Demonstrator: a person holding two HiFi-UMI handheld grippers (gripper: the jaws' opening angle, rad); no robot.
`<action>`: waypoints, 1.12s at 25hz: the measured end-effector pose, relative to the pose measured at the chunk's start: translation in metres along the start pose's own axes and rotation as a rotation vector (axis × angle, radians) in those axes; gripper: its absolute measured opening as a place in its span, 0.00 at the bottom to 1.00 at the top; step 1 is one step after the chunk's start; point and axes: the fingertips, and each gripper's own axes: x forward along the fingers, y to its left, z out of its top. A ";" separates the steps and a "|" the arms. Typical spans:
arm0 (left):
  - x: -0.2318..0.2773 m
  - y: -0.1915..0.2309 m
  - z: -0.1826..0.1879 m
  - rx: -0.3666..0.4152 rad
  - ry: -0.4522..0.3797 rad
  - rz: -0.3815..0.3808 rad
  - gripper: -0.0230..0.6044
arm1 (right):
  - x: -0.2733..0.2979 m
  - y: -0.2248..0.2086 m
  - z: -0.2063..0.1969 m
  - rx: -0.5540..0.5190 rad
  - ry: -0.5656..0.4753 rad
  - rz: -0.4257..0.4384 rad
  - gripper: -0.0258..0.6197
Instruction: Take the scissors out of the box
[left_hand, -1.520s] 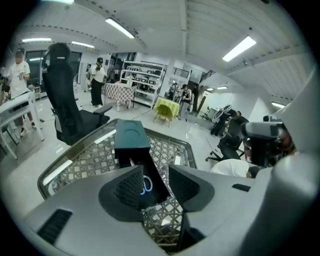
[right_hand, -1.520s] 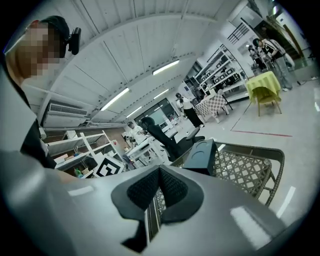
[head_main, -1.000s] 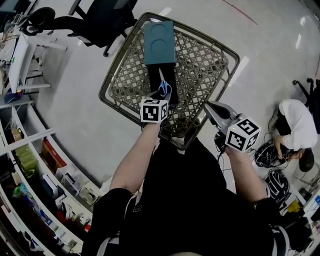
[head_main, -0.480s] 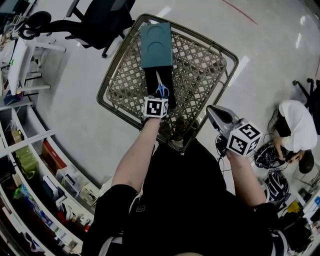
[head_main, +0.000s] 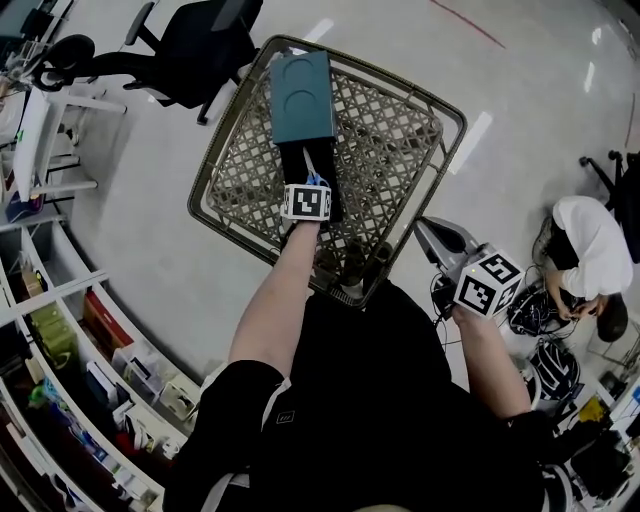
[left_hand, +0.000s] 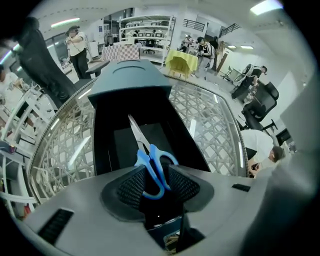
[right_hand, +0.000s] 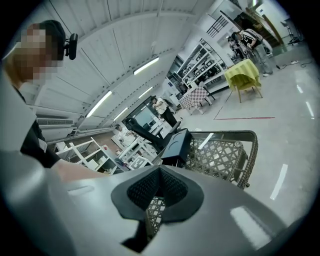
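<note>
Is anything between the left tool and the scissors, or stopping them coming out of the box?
Nothing visible. The left tool has its jaws on the scissors by the blue handle, and the box is open above them.

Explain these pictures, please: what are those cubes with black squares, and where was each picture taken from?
There is no robot: a person holds a hand-held gripper in each hand, and the marker cubes belong to them. One picture comes from a camera on the person's head, looking down; the other two from cameras riding on each one. Below is a lattice basket holding a black box, its teal lid at the far end. The left hand-held gripper is closed on the blue handle of the scissors inside the box. The right hand-held gripper is shut and empty.
</note>
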 end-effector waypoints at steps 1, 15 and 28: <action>0.002 0.002 0.001 0.007 0.008 0.018 0.27 | -0.001 0.000 0.000 0.001 -0.001 -0.002 0.06; 0.004 -0.008 -0.006 0.147 0.068 0.018 0.18 | -0.010 -0.004 -0.008 0.023 0.002 -0.008 0.06; -0.050 0.000 0.001 0.130 -0.071 0.040 0.18 | 0.004 0.019 0.007 -0.031 0.016 0.045 0.06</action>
